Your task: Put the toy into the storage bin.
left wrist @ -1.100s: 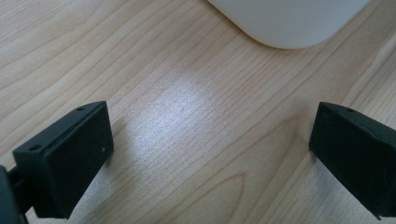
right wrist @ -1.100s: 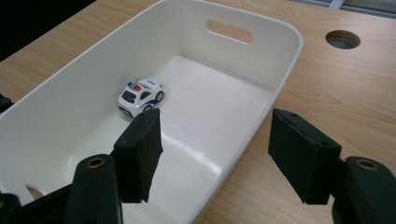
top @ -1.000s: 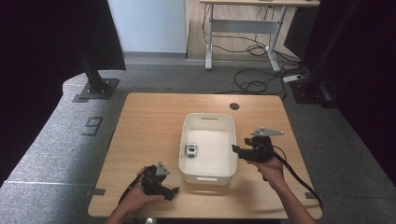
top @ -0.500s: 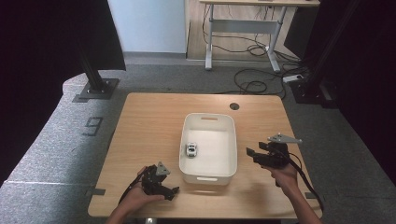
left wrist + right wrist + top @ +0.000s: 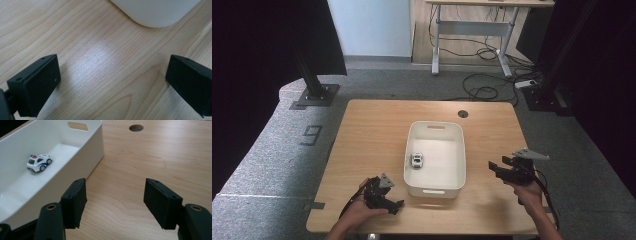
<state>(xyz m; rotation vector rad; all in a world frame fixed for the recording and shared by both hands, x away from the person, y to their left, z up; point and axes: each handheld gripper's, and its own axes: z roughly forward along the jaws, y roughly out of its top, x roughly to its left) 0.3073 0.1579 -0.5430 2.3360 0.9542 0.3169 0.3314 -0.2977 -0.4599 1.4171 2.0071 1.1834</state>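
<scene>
Landmark: we take the white bin near the middle of the wooden table as our reference.
Toy car: we see the small white police car inside the bin, on its floor against the left wall, about halfway along; the right gripper view shows it on its wheels.
Right gripper: we hold the right gripper to the right of the bin, apart from its wall, above bare wood; its jaws stand wide apart and carry nothing.
Left gripper: we hold the left gripper just off the bin's near left corner, low over the table; its jaws are spread wide over bare wood, nothing between them.
Table hole: a round hole lies beyond the bin's far right corner.
</scene>
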